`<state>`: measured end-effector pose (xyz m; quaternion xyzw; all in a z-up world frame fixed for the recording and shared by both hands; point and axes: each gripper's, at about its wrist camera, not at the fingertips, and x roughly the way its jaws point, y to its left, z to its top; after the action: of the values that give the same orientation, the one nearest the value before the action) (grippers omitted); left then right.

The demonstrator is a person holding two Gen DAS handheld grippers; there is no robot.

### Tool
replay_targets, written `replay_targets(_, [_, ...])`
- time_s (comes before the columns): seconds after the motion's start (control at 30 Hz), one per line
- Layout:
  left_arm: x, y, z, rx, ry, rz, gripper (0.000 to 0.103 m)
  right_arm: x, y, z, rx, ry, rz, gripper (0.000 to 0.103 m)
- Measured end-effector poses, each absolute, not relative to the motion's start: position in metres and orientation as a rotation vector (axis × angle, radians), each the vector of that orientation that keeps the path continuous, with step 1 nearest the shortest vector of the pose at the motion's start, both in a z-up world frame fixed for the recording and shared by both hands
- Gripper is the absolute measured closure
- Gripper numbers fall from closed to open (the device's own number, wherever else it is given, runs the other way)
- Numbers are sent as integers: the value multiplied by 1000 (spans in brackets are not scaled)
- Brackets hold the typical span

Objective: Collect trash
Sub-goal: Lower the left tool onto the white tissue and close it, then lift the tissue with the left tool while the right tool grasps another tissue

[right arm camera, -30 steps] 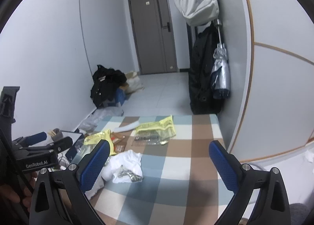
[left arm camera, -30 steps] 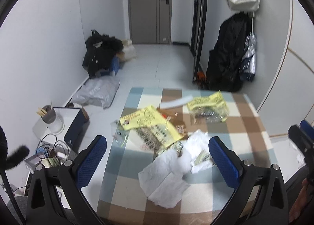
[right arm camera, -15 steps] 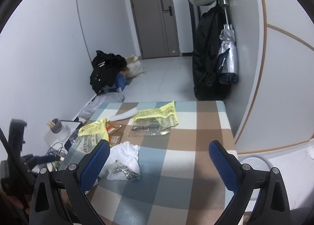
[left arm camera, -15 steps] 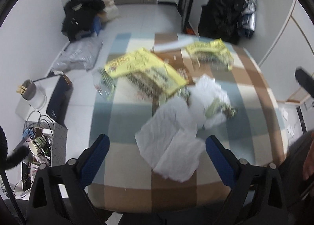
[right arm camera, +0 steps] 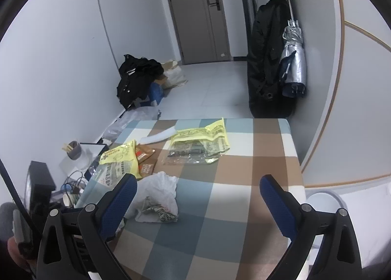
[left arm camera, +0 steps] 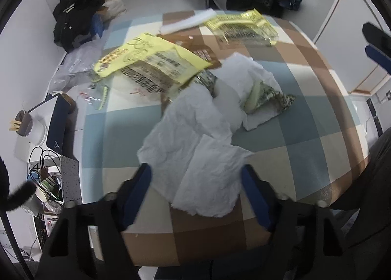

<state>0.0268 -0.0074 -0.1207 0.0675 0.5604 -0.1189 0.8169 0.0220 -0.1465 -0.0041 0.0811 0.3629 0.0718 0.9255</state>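
Observation:
Trash lies on a checked table [left arm camera: 305, 138]. In the left wrist view, crumpled white tissue [left arm camera: 195, 155] lies nearest, and my left gripper [left arm camera: 198, 177] is open with its blue fingers on either side of the tissue's near edge. Behind it are a crumpled patterned wrapper [left arm camera: 266, 94] on more tissue, a yellow printed bag [left arm camera: 149, 60] and a second yellow bag [left arm camera: 242, 27]. My right gripper [right arm camera: 198, 196] is open and empty above the table's near right part; the tissue with wrapper [right arm camera: 158, 199] lies by its left finger, the yellow bags [right arm camera: 202, 140] farther off.
Brown sachets [right arm camera: 144, 157] and a white strip [right arm camera: 158, 137] lie among the bags. Left of the table stand a cup with sticks [left arm camera: 24, 126], a dark box [left arm camera: 58, 121], cables and paper cups [left arm camera: 44, 187]. A white bin [right arm camera: 322, 201] stands at the right. Dark coats [right arm camera: 268, 60] hang beyond.
My left gripper has dropped forward and down toward the near white tissue and its fingers have narrowed around it. My right gripper has shifted a little, still open over the table.

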Motion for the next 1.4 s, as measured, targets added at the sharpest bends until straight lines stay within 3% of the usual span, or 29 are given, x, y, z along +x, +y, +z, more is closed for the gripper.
replay_targets(0.13, [29,-11,-121,182,1184,-252,62,21,-146,-5,155,746,150,2])
replay_targets(0.23, [30,-7,-119,158,1182,-262,89,20,-146,-5,160,745,152,2])
replay_targets(0.33, [31,-3,-118,93,1201,-301,97,20,-146,-5,159,749,155,2])
replay_targets(1.03, [-4,-4,-50,-17,980,-501,99,10,-164,-14,226,790,99,4])
replay_targets(1.4, [12,27,-22,-68,827,-383,99,52,-132,-23,193,950,226,9])
